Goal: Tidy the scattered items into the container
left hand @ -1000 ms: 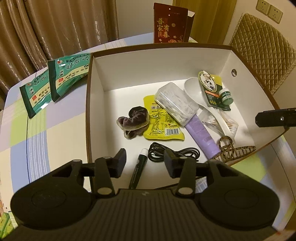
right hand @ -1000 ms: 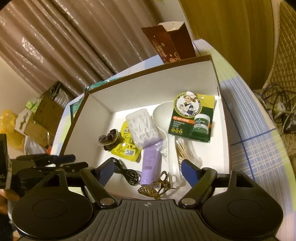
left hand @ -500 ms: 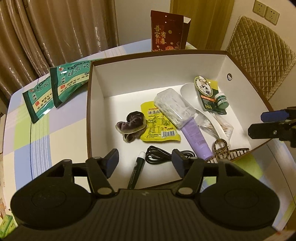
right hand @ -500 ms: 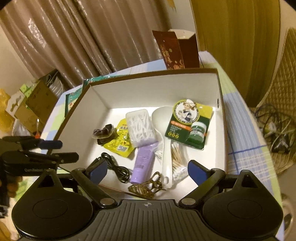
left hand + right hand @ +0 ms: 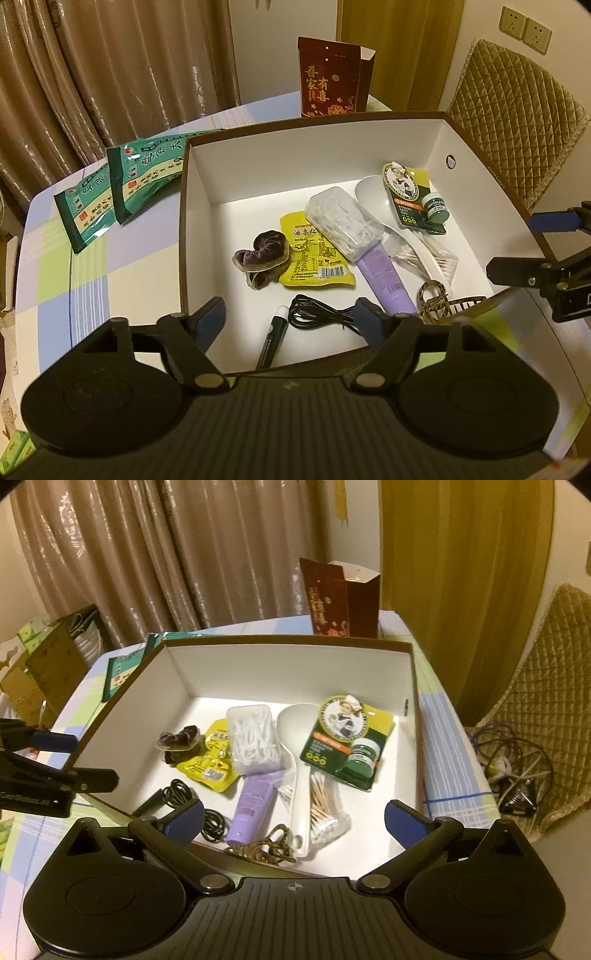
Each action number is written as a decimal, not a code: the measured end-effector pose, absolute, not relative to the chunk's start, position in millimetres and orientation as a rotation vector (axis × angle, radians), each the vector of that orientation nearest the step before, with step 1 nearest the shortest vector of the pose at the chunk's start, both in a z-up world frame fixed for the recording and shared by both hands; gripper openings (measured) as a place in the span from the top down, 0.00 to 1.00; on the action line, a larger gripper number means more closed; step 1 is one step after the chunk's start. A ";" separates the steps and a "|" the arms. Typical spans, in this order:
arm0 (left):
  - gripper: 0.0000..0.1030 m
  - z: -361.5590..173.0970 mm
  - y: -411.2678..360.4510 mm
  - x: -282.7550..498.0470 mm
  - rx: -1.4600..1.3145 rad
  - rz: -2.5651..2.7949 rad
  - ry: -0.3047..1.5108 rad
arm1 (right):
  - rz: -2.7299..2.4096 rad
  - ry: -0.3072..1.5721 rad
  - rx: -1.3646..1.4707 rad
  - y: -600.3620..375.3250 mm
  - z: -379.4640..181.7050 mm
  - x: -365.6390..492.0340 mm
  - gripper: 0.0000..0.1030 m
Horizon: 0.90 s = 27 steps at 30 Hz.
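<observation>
A brown-rimmed box with white walls (image 5: 199, 206) holds a purple scrunchie (image 5: 262, 254), a yellow packet (image 5: 314, 258), a clear case of floss picks (image 5: 343, 218), a purple tube (image 5: 384, 280), a white spoon (image 5: 369, 188), a green carded jar (image 5: 410, 192), cotton swabs (image 5: 439, 258), a hair claw (image 5: 439, 302), a black cable (image 5: 317, 315) and a dark pen (image 5: 275, 339). My left gripper (image 5: 291, 319) hovers over the box's near edge with its jaws opening; the pen lies on the box floor below, untouched. My right gripper (image 5: 293, 823) is also opening, with nothing held, above the hair claw (image 5: 262, 847).
Two green packets (image 5: 147, 173) lie on the checked tablecloth left of the box. A dark red carton (image 5: 328, 85) stands behind it. A quilted chair (image 5: 517, 122) is at the right. Cardboard boxes (image 5: 40, 672) and floor cables (image 5: 513, 771) flank the table.
Both grippers' jaws have spread wider. The left one has pulled back and up from the pen, which stays in the box. The right one has rolled level.
</observation>
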<state>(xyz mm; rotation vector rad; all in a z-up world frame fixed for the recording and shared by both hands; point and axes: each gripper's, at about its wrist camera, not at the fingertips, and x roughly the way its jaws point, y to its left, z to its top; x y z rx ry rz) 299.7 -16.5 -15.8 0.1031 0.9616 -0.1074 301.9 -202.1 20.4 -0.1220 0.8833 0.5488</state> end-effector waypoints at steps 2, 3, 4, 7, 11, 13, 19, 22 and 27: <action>0.20 -13.5 -17.4 296.1 0.109 -0.097 0.950 | 0.543 0.873 -0.127 -203.5 21.5 298.3 0.02; 0.18 -12.2 -17.7 294.3 0.112 -0.091 0.943 | 0.539 0.868 -0.133 -203.8 21.9 296.3 0.02; 0.17 -10.8 -18.0 292.4 0.114 -0.085 0.936 | 0.533 0.862 -0.141 -203.8 22.2 293.9 0.02; 0.09 -6.0 -18.7 284.7 0.120 -0.065 0.906 | 0.511 0.843 -0.164 -204.0 23.2 285.6 0.02; 0.02 0.5 -19.4 273.1 0.116 -0.047 0.872 | 0.494 0.833 -0.157 -206.8 25.4 274.8 0.02; 0.01 3.8 -20.0 266.8 0.119 -0.041 0.858 | 0.488 0.843 -0.144 -208.7 27.0 270.2 0.02; 0.01 10.5 -21.3 249.1 0.110 -0.030 0.866 | 0.466 0.874 -0.111 -214.0 32.3 255.0 0.02; 0.01 13.7 -21.6 239.1 0.104 -0.026 0.870 | 0.452 0.867 -0.109 -215.0 34.8 248.0 0.02; 0.01 19.5 -21.8 222.8 0.083 -0.025 0.872 | 0.440 0.862 -0.101 -215.8 37.4 236.8 0.02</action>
